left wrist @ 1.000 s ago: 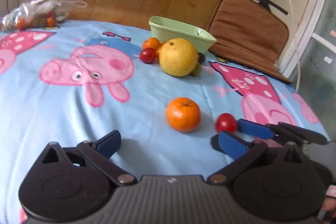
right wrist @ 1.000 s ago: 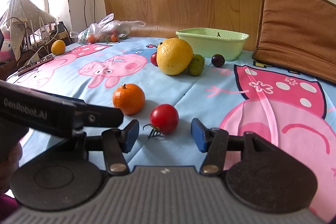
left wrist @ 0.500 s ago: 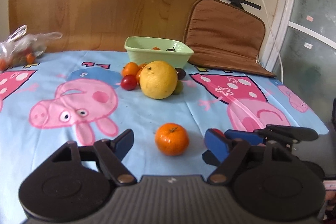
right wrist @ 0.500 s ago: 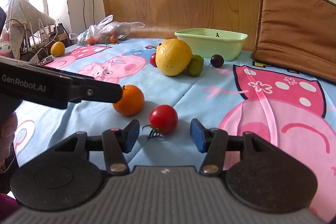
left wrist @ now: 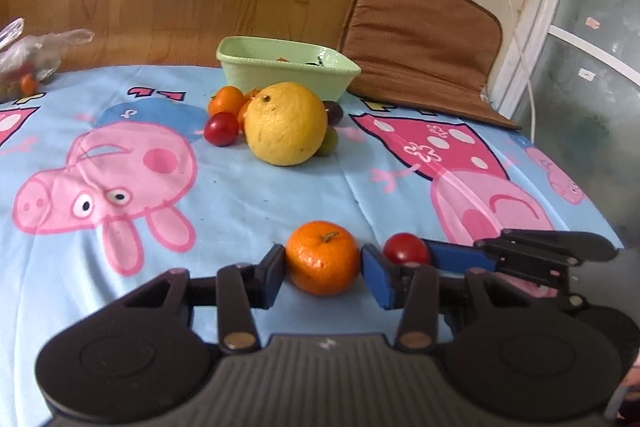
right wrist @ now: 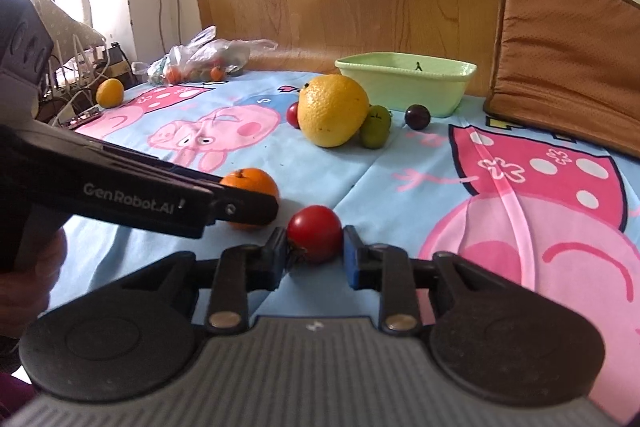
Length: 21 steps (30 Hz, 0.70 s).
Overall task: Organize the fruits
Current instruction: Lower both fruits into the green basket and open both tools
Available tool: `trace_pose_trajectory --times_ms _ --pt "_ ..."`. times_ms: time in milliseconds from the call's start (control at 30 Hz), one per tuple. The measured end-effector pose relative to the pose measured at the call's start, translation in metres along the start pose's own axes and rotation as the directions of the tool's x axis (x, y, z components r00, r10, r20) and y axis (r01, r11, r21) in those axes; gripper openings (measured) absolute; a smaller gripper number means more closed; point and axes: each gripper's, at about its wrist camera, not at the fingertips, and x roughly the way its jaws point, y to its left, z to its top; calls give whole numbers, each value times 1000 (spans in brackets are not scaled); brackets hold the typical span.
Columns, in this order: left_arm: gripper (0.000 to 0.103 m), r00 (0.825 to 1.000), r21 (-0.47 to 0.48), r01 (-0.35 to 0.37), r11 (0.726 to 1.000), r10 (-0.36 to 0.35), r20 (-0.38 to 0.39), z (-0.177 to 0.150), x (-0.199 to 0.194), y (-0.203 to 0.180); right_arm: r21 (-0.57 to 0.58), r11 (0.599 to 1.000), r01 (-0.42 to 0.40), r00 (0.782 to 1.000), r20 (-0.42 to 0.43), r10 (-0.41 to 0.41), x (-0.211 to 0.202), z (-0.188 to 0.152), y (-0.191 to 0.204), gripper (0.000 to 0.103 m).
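My left gripper (left wrist: 323, 269) is shut on a small orange mandarin (left wrist: 322, 257) that rests on the blue cartoon tablecloth. My right gripper (right wrist: 315, 254) is shut on a red tomato (right wrist: 315, 237), also on the cloth, just right of the mandarin (right wrist: 250, 183). The tomato also shows in the left wrist view (left wrist: 406, 248), with the right gripper's blue finger beside it. A light green tub (left wrist: 284, 71) stands at the back and holds a few small fruits. In front of it lie a big yellow citrus (left wrist: 285, 123), a red tomato (left wrist: 221, 128), small orange fruits (left wrist: 226, 99), a green fruit (right wrist: 375, 125) and a dark plum (right wrist: 417, 116).
A brown cushion (left wrist: 424, 39) leans on the wall at the back right. A plastic bag of small fruits (right wrist: 200, 61) lies at the back left, with a yellow fruit (right wrist: 109, 92) and cables near the left edge. The table's right edge (left wrist: 600, 211) drops off.
Both grippers were open around their fruits and have closed: the left onto the mandarin, the right onto the tomato. The left gripper moved forward to the mandarin.
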Motion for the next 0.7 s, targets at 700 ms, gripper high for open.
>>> trace_pose_trajectory --times_ms 700 --pt "42 1000 -25 -12 1000 13 19 184 131 45 109 987 118 984 121 -131 116 132 -101 32"
